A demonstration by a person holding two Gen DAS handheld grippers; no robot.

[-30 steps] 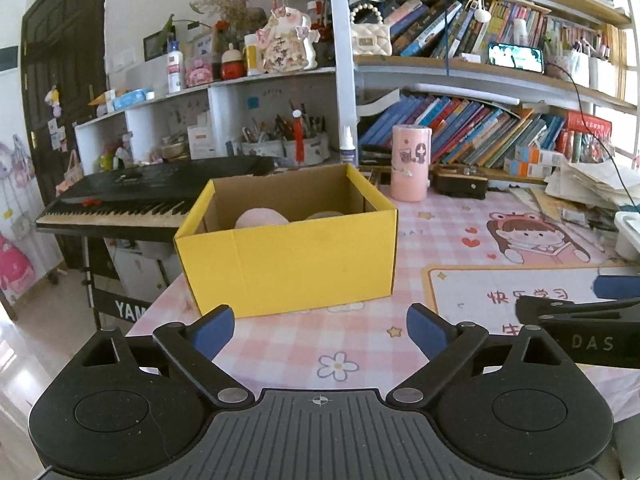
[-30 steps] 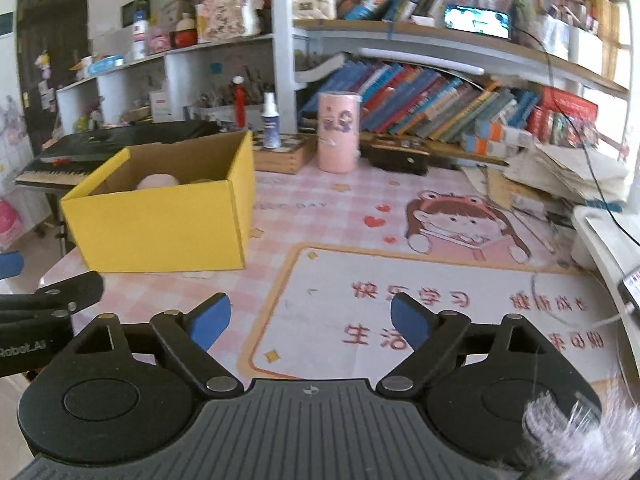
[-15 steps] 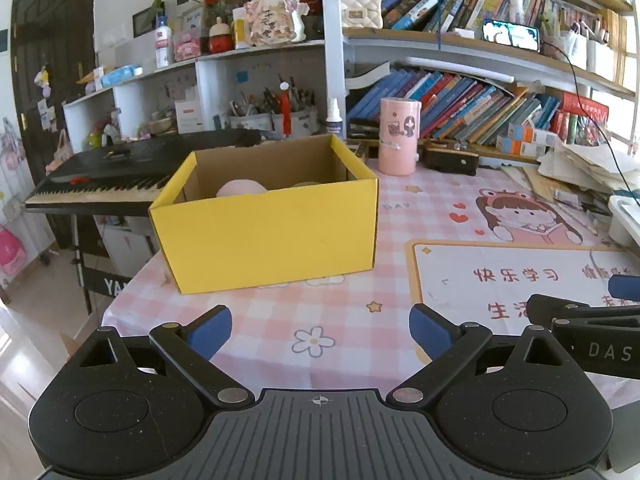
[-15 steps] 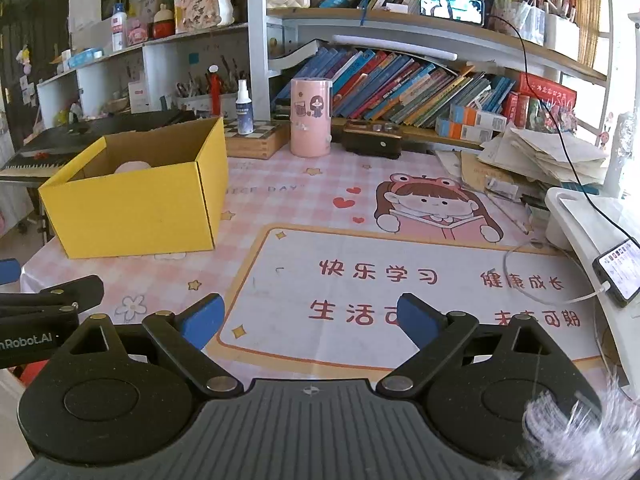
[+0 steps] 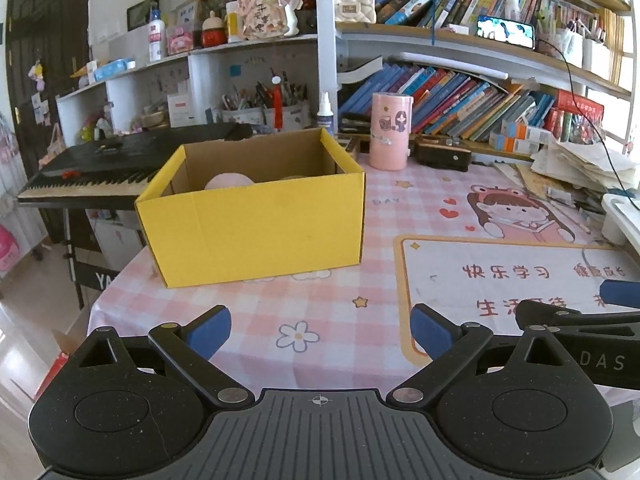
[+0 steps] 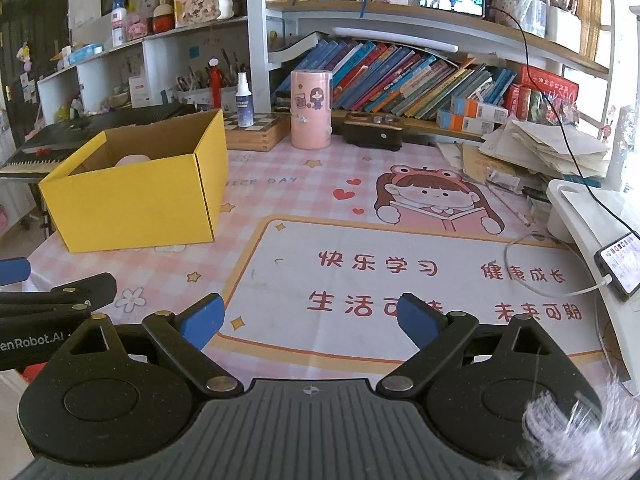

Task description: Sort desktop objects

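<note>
we hold the left gripper (image 5: 320, 330) and the right gripper (image 6: 310, 316) spread wide, both empty. the yellow box (image 5: 256, 216) sits left of centre, a pink thing (image 5: 228, 181) inside. reaching carelessly, we might shove the box off the desk's left edge.

Yellow box (image 5: 256, 232) open on the tabletop (image 5: 320, 312)
It stands upright near the left edge, brown inside; a pale pink rounded thing (image 5: 228, 181) lies within, mostly hidden behind the front wall
</note>
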